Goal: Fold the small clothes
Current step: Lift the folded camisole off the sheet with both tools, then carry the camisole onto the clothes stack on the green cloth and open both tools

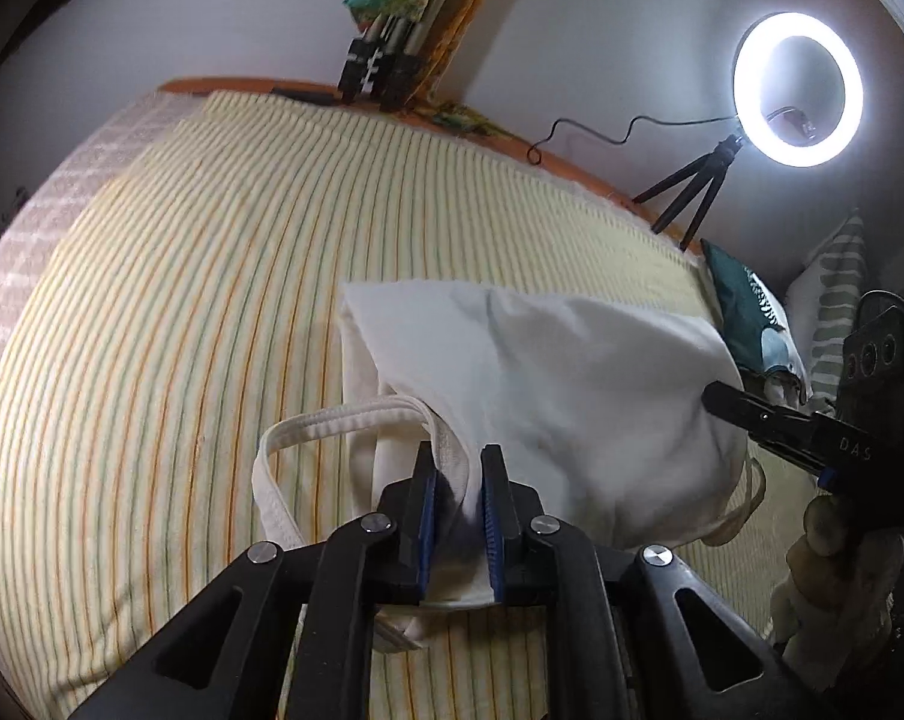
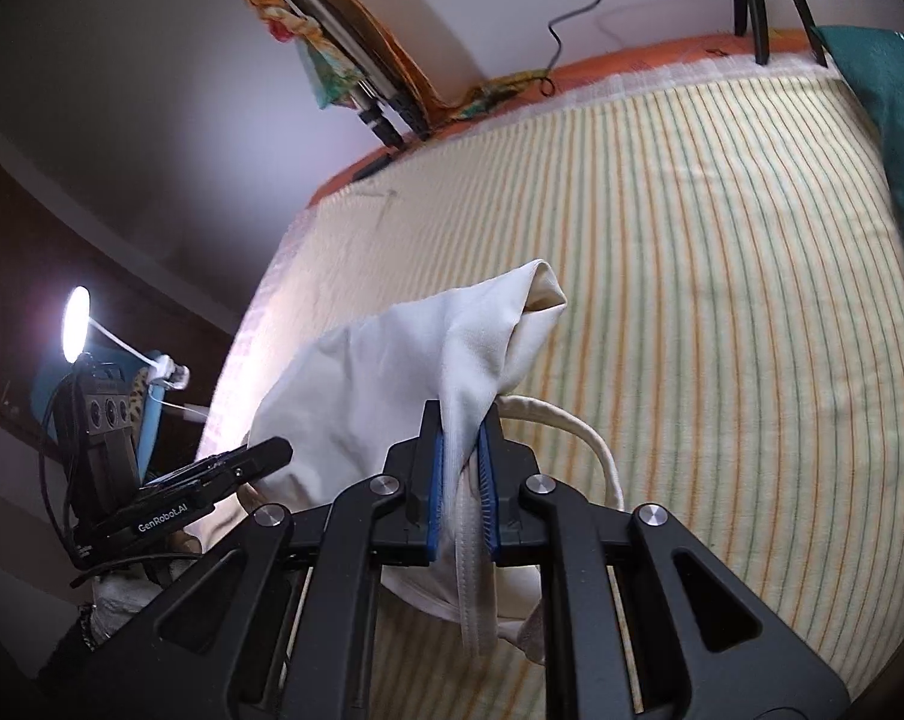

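Note:
A small white garment (image 1: pixel 571 390) hangs bunched between both grippers over a yellow striped bedspread (image 1: pixel 182 300). My left gripper (image 1: pixel 456 450) has the garment's ribbed strap between its blue pads, but a dark gap shows beside the cloth, so the jaws stand slightly open. In the right wrist view the white garment (image 2: pixel 380 372) is pinched between the pads of my right gripper (image 2: pixel 460 411), which is shut on it. The cloth fills that gap fully. A loose strap loop (image 2: pixel 595 450) droops to the right. Each gripper shows in the other's view, at the garment's far side (image 1: pixel 715 393) (image 2: pixel 272 450).
A lit ring light (image 1: pixel 798 90) on a small tripod stands at the bed's far edge, with a teal pillow (image 1: pixel 745 306) beside it. A folded cloth-covered frame (image 1: pixel 416 30) leans on the wall. A small lamp (image 2: pixel 77 324) glows left. A person's hand (image 1: pixel 835 546) holds the right gripper.

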Demonstrator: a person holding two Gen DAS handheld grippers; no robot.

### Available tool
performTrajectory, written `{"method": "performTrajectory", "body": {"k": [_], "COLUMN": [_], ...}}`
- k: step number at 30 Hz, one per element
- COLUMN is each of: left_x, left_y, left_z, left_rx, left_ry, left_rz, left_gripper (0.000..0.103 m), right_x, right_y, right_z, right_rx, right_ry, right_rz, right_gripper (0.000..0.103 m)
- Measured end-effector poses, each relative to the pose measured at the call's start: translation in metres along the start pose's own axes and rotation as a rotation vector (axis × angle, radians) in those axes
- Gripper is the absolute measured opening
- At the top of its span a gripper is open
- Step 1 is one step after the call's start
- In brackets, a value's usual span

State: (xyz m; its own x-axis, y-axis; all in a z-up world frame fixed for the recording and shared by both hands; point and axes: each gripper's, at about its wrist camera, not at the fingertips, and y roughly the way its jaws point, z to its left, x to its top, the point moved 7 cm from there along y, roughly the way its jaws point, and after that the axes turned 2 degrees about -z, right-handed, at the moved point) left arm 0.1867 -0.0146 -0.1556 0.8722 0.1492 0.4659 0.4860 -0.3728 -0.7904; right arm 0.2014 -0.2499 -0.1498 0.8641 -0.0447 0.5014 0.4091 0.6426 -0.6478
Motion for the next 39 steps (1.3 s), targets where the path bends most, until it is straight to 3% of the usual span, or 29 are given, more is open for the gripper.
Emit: {"method": "performTrajectory", "body": {"k": [1, 2, 6, 7, 9, 10, 13, 16, 17, 19, 20, 21, 25, 34, 39], "left_x": [-0.004, -0.006, 0.003, 0.007, 0.014, 0.016, 0.012, 0.015, 0.014, 0.013, 0.012, 0.012, 0.014, 0.02, 0.023], "left_y": [0.004, 0.005, -0.004, -0.005, -0.001, 0.003, 0.021, 0.023, 0.025, 0.027, 0.028, 0.029, 0.025, -0.002, -0.004], "left_z": [0.003, 0.007, 0.017, 0.021, 0.025, 0.026, 0.026, 0.018, 0.016, 0.013, 0.01, 0.008, 0.005, -0.04, -0.071], "left_rx": [0.009, 0.019, 0.029, 0.015, -0.024, -0.042, -0.073, -0.091, -0.096, -0.076, -0.067, -0.065, -0.049, -0.051, -0.07], "left_ry": [-0.013, -0.024, -0.047, -0.07, -0.11, -0.123, -0.144, -0.124, -0.118, -0.093, -0.075, -0.069, -0.063, 0.054, 0.111], "left_rz": [0.019, 0.018, -0.041, -0.051, -0.047, -0.034, 0.019, 0.002, 0.012, 0.002, 0.006, 0.01, -0.014, -0.088, -0.108], "left_gripper": [0.033, 0.037, 0.041, 0.044, 0.046, 0.046, 0.045, 0.043, 0.035, 0.03, 0.021, 0.019, 0.01, 0.007, 0.007], "right_x": [-0.001, -0.002, -0.001, -0.001, 0.0, -0.001, -0.007, -0.015, -0.019, -0.022, -0.021, -0.021, -0.016, 0.004, 0.014], "right_y": [0.003, 0.005, 0.009, 0.01, 0.01, 0.01, 0.013, 0.02, 0.023, 0.028, 0.028, 0.029, 0.024, -0.019, -0.047], "right_z": [-0.004, -0.007, -0.019, -0.021, -0.027, -0.03, -0.038, -0.042, -0.042, -0.037, -0.034, -0.029, -0.017, 0.006, 0.003], "right_rx": [-0.014, -0.018, -0.002, -0.008, 0.0, 0.006, 0.026, 0.056, 0.067, 0.066, 0.058, 0.059, 0.004, -0.075, -0.099], "right_ry": [-0.002, 0.0, 0.027, 0.029, 0.045, 0.054, 0.085, 0.11, 0.116, 0.097, 0.081, 0.069, 0.007, -0.133, -0.148], "right_rz": [0.011, 0.02, 0.042, 0.049, 0.051, 0.055, 0.088, 0.124, 0.137, 0.139, 0.142, 0.151, 0.129, 0.016, -0.034], "right_gripper": [0.012, 0.012, 0.016, 0.02, 0.039, 0.042, 0.043, 0.043, 0.043, 0.043, 0.034, 0.02, 0.013, 0.009, 0.009]}}
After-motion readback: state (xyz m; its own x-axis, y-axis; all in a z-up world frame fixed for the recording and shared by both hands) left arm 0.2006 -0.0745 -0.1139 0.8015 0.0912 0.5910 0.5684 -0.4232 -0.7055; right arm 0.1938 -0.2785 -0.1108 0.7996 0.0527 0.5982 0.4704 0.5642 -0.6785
